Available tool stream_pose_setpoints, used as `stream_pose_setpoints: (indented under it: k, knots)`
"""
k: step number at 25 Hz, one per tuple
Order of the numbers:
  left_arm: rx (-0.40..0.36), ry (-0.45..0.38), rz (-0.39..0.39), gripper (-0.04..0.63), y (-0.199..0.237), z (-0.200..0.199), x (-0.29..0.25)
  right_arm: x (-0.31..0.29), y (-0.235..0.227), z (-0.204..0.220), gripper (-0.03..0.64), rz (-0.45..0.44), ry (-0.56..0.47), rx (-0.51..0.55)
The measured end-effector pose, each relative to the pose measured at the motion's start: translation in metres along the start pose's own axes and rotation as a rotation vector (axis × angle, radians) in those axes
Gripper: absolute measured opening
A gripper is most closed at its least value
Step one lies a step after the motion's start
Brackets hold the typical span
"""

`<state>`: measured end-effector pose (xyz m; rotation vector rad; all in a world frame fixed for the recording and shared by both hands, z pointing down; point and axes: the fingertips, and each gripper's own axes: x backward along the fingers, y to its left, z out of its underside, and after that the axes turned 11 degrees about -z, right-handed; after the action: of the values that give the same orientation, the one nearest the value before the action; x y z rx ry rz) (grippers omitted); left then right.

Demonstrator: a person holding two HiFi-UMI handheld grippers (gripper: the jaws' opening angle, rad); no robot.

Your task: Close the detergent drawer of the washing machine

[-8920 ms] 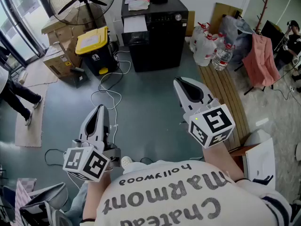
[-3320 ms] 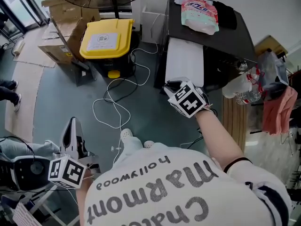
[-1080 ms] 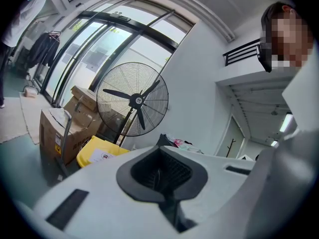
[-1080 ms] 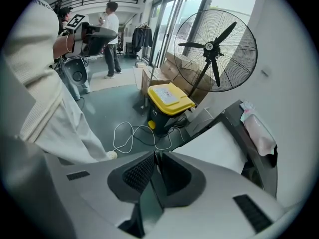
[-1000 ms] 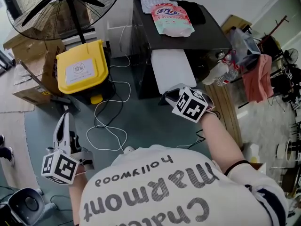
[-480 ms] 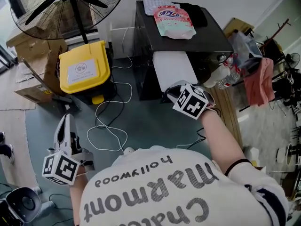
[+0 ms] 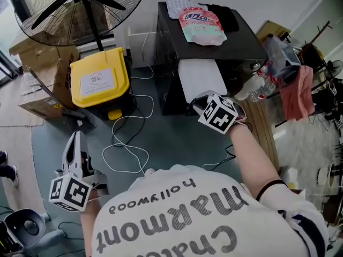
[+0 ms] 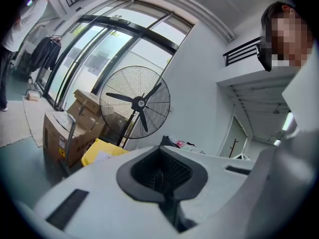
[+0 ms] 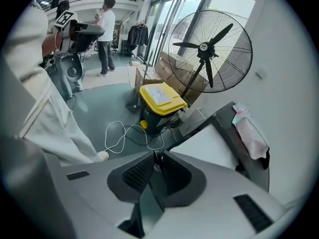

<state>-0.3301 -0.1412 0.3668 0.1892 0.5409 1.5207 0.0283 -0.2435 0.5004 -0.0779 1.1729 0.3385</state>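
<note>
A black washing machine (image 7: 241, 36) stands against the far wall, its white detergent drawer (image 7: 201, 76) pulled out toward me. My right gripper (image 7: 197, 105) points steeply down at the drawer's front edge. In the right gripper view its jaws (image 9: 155, 158) stand together, with the drawer (image 9: 212, 143) just beyond the tips. Whether they touch the drawer is hidden. My left gripper (image 7: 74, 139) hangs low at the left, far from the machine. Its jaws (image 8: 162, 173) are shut on nothing.
A pink detergent pouch (image 7: 202, 23) and dark cloth lie on the machine's top. A yellow-lidded bin (image 7: 99, 82) and a standing fan (image 7: 80, 4) are left of the machine. White cable (image 7: 126, 149) loops on the floor. Water bottles (image 7: 257, 82) stand at the right.
Since the earliest frame I have come up to the machine and my right gripper has gone to the drawer's front. Over the last second both grippers have kept still.
</note>
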Motion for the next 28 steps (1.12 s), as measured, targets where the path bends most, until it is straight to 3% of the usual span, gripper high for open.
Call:
stream_pose_setpoints:
  k: [8, 28]
  knots:
    - [0.032, 0.003, -0.033, 0.008, 0.015, 0.000, -0.003, -0.008, -0.001, -0.002, 0.071, -0.026, 0.019, 0.000]
    - [0.046, -0.041, -0.064, 0.008, -0.016, -0.001, -0.026, -0.014, -0.018, -0.008, 0.066, -0.050, -0.035, 0.064]
